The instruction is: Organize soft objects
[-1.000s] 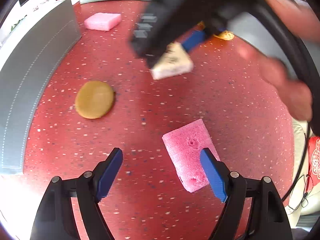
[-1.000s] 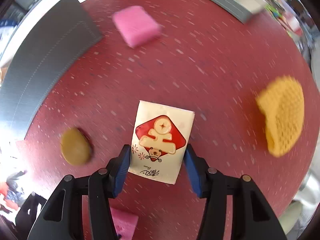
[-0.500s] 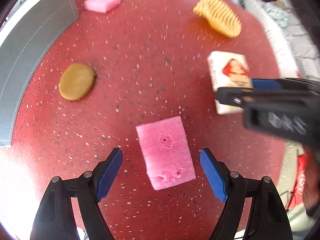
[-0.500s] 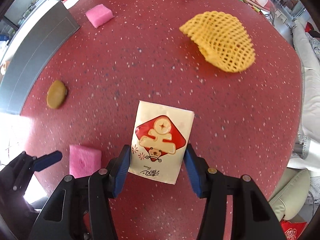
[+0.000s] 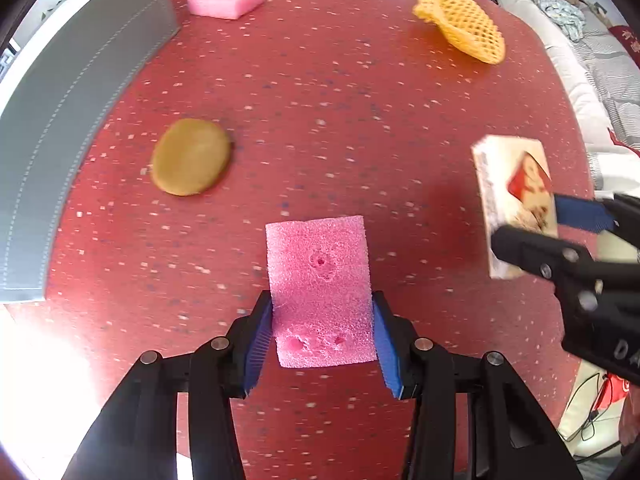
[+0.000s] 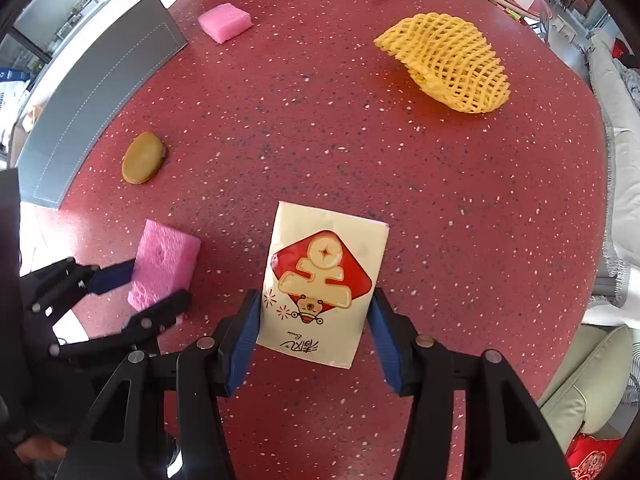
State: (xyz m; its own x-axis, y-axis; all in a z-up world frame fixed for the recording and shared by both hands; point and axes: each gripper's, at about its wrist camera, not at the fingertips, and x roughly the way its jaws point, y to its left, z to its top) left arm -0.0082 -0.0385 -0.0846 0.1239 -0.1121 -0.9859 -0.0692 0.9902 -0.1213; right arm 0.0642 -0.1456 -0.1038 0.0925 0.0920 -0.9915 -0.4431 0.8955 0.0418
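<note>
The left gripper (image 5: 322, 332) points down over the red counter (image 5: 360, 120), and its blue fingers (image 5: 258, 336) are closing on the near pink sponge (image 5: 320, 284), pads already against its two long sides. That sponge lies flat on the counter, nearer to the camera than the round brown pad (image 5: 191, 162). It looks light and very squashy, pitted on top, so it will likely give under the pads; a hold low on its sides, near the middle of its length, should keep it from folding or slipping out.

The right gripper (image 6: 316, 328) pinches a tissue pack (image 6: 324, 284) by its two long edges, to the right of the brown pad. The pack seems soft with a slick wrapper, so it may slide if gripped loosely.

A second pink sponge (image 6: 225, 22) sits beyond the brown pad beside a grey box (image 6: 104, 92), and a yellow foam net (image 6: 448, 64) lies well apart, far right of the pad
</note>
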